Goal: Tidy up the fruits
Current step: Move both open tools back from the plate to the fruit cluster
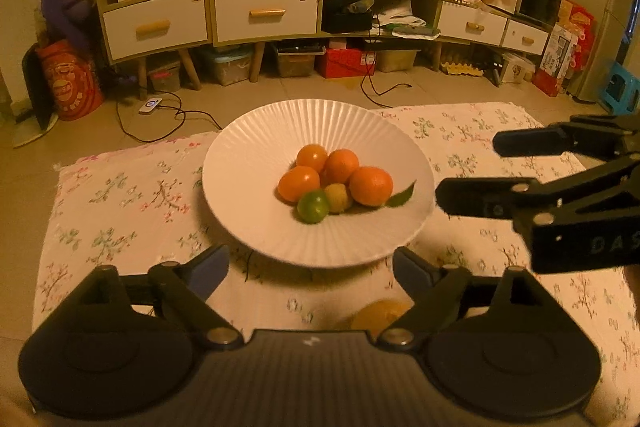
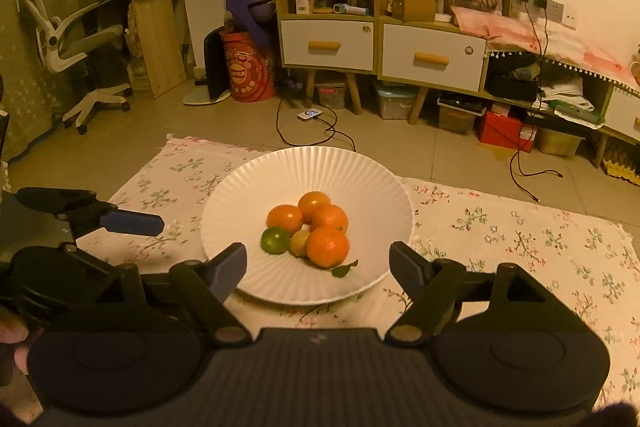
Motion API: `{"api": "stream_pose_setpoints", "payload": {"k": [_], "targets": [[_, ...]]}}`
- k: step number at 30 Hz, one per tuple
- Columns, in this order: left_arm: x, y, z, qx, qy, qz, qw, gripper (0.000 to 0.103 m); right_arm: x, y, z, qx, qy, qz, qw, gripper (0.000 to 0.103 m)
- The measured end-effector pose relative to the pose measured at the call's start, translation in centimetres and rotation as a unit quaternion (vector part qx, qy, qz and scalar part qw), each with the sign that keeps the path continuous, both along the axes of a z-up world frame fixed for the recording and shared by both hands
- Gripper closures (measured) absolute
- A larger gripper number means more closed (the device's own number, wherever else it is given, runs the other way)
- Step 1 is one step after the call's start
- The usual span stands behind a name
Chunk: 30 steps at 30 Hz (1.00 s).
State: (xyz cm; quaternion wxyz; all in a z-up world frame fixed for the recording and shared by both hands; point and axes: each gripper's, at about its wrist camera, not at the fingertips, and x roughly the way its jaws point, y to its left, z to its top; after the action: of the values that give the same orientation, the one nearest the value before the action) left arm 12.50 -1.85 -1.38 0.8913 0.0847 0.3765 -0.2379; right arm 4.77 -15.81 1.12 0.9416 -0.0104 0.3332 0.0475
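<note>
Fruits are sitting bunched together in the middle of a white ribbed plate (image 1: 256, 195): four oranges (image 1: 370, 185), a green lime (image 1: 313, 206) at the pile's 7 o'clock in the left wrist view, and a small yellowish fruit (image 1: 338, 197) wedged between the lime and the nearest orange. A green leaf (image 1: 401, 197) is lying at the 4 o'clock edge of the pile, touching that orange. The plate is resting on a floral cloth (image 1: 120, 211) spread over the floor. Another yellow-orange fruit (image 1: 380, 313), blurred, is lying on the cloth just beside the plate's 6 o'clock rim, partly hidden behind the left gripper (image 1: 310, 269). That gripper's fingers are standing wide apart with nothing between them, flanking the plate's near rim. The right gripper (image 2: 318, 267) is hovering at the plate's 3 o'clock in the left view, its fingers also spread and holding nothing. Drawered shelves (image 1: 264, 7) are lining the wall beyond.
</note>
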Motion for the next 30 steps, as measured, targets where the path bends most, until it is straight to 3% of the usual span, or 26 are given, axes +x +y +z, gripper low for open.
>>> {"api": "stream_pose_setpoints", "payload": {"k": [18, 30], "targets": [[-4.9, 2.1, 0.3, 0.002, 0.003, -0.010, 0.9999, 0.000, -4.5, 1.0, -0.4, 0.016, 0.023, 0.007, 1.000, 0.012], [-7.1, 4.2, -2.0, 0.005, 0.014, -0.012, 0.9998, 0.000, -6.4, 0.8, -2.0, 0.012, 0.023, -0.005, 1.000, 0.009]]}}
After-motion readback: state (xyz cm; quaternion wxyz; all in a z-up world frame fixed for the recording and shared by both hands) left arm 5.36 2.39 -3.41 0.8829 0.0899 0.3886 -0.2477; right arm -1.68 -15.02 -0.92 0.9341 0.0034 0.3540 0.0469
